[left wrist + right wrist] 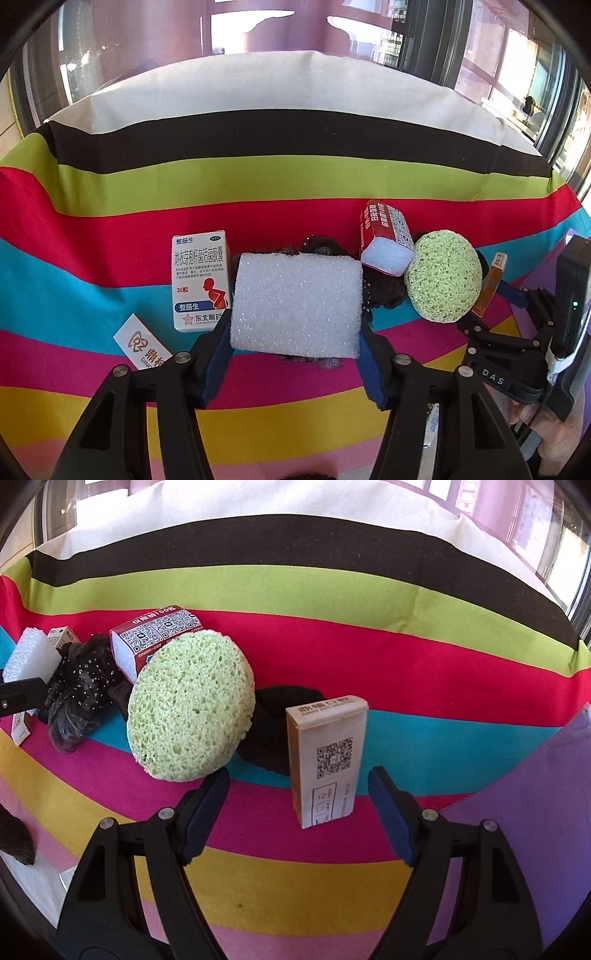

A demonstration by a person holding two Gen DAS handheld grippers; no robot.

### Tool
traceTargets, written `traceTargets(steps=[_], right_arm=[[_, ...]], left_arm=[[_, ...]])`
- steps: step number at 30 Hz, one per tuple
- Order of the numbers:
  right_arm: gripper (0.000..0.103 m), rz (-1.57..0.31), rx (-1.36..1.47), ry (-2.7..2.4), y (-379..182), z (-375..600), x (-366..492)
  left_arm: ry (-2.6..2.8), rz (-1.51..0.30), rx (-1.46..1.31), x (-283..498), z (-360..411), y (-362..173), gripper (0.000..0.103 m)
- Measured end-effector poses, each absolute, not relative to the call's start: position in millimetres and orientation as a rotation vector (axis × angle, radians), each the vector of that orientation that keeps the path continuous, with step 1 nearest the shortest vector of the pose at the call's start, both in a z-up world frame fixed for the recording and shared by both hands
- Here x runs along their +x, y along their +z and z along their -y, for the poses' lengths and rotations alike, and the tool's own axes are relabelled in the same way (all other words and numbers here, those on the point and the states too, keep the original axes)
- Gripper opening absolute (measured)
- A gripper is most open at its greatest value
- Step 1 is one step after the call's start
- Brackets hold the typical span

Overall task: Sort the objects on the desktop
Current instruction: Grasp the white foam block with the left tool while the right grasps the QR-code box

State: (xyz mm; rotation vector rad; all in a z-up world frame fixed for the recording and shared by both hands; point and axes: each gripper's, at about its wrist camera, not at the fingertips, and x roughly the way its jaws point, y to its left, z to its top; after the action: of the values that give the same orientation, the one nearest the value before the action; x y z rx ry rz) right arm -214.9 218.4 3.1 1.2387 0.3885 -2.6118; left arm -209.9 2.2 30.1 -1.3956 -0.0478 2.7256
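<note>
left tongs (295, 354): clamped on the white foam block (297, 306), pads on both its sides
right tongs (297, 812): wide open, holding nothing
next up: tan box (325, 764) stands upright between my right pads, long axis vertical
in the way: green sponge (190, 705) just left, black cloth (273, 727) behind
desk (295, 878): striped cloth

three cartons: medicine box (199, 280), white carton (142, 345), orange box (327, 764); two foam blocks (297, 304) (386, 243); one green sponge (192, 705).
</note>
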Motion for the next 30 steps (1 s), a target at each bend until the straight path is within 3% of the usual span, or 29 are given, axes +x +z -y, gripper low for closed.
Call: traceTargets(steps=[2,4,6,9,18,30], right_arm=[[0.076,-0.387,1.229,-2.616,2.6,-217.3,-215.8],[0.063,-0.376,1.234,-2.622,3.9,-218.3,-216.5],[0.044,-0.363,1.247,-2.616,5.6,-219.2,-215.6],[0.036,-0.344,1.247,-2.601,6.6,-219.0,-213.8],[0.036,-0.283,1.192,-2.627,30.6,-224.8,-191.2],[0.036,0.135,0.940,-2.754,116.6,-276.2,-155.8]], left_arm=[[2.740,0.049,-1.369,-200.0,-1.8,36.9,0.060],[2.753,0.050,-1.343,-189.2,-2.3,44.8,0.060],[2.764,0.056,-1.314,-179.6,-1.3,52.6,0.060],[2.771,0.079,-1.271,-168.3,-7.0,63.6,0.060],[2.752,0.123,-1.171,-151.2,-23.0,78.1,0.060],[2.712,0.226,-1.031,-141.2,-56.5,104.3,0.060]])
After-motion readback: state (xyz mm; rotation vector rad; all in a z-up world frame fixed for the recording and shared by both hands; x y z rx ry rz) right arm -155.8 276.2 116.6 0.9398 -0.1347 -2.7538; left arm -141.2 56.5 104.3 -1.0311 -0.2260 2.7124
